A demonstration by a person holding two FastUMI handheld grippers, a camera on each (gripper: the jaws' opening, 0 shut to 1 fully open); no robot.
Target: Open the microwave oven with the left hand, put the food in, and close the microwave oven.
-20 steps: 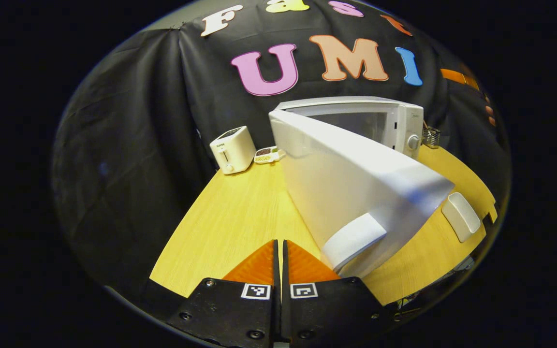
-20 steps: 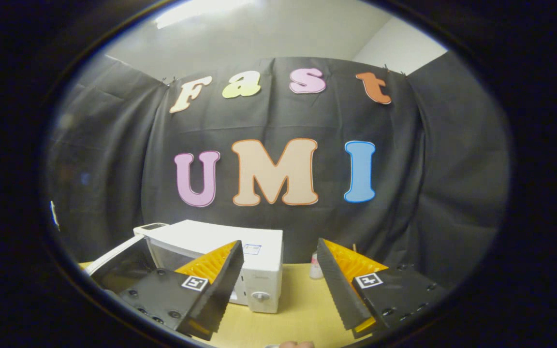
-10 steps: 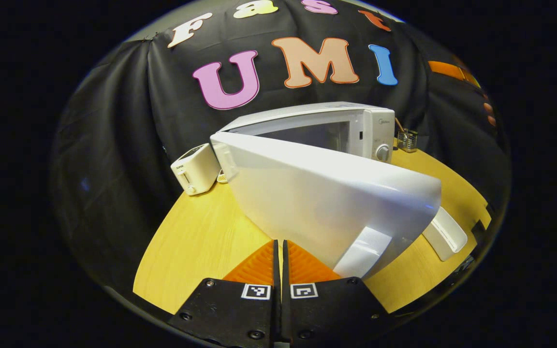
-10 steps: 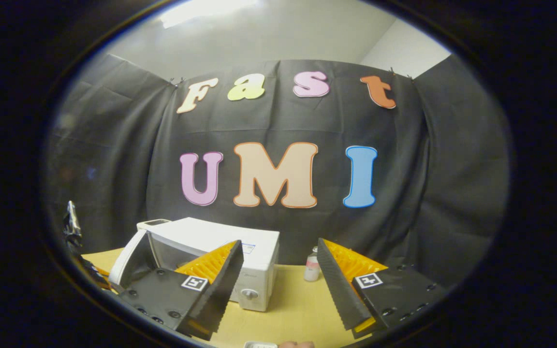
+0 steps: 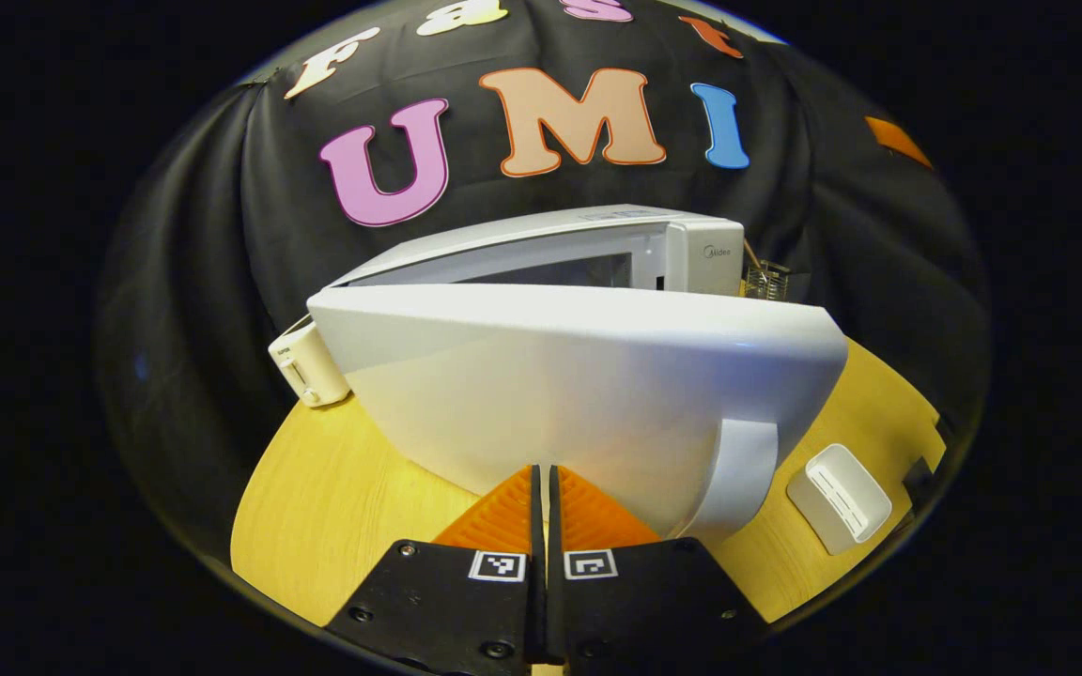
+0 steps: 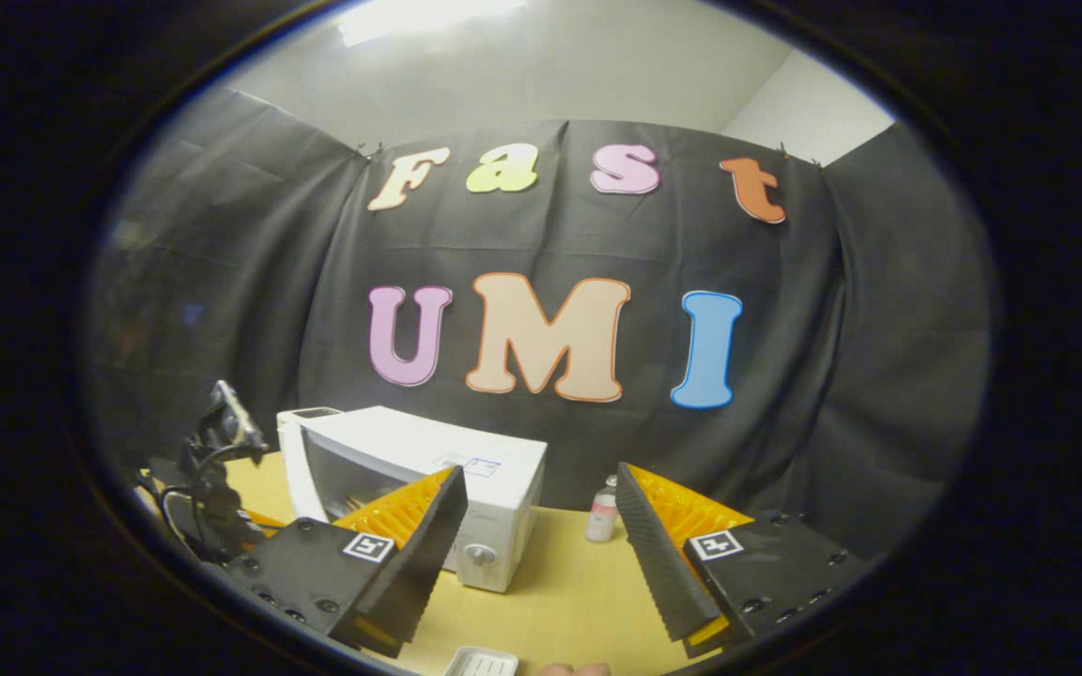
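Observation:
The white microwave (image 5: 705, 258) stands at the back of the wooden table, its door (image 5: 550, 394) partly ajar and turned broadside to the left gripper view. The door's handle (image 5: 743, 469) hangs at its right end. My left gripper (image 5: 542, 483) is shut with nothing between its fingers, its tips close against the door's lower outer face. A white food tray (image 5: 837, 498) lies on the table to the right of the door. In the right gripper view my right gripper (image 6: 541, 535) is open and empty, held above the table in front of the microwave (image 6: 494, 469), with the tray (image 6: 483, 663) just below it.
A white toaster (image 5: 306, 361) sits left of the oven. A small bottle (image 6: 603, 512) stands right of the oven by the black cloth, and a small metal holder (image 5: 766, 280) is behind it. The bare tabletop (image 5: 334, 488) stretches to the left.
The microwave door has swung from wide open toward the oven body. My left gripper, still shut, has moved round with it. The right gripper has stayed open and barely shifted.

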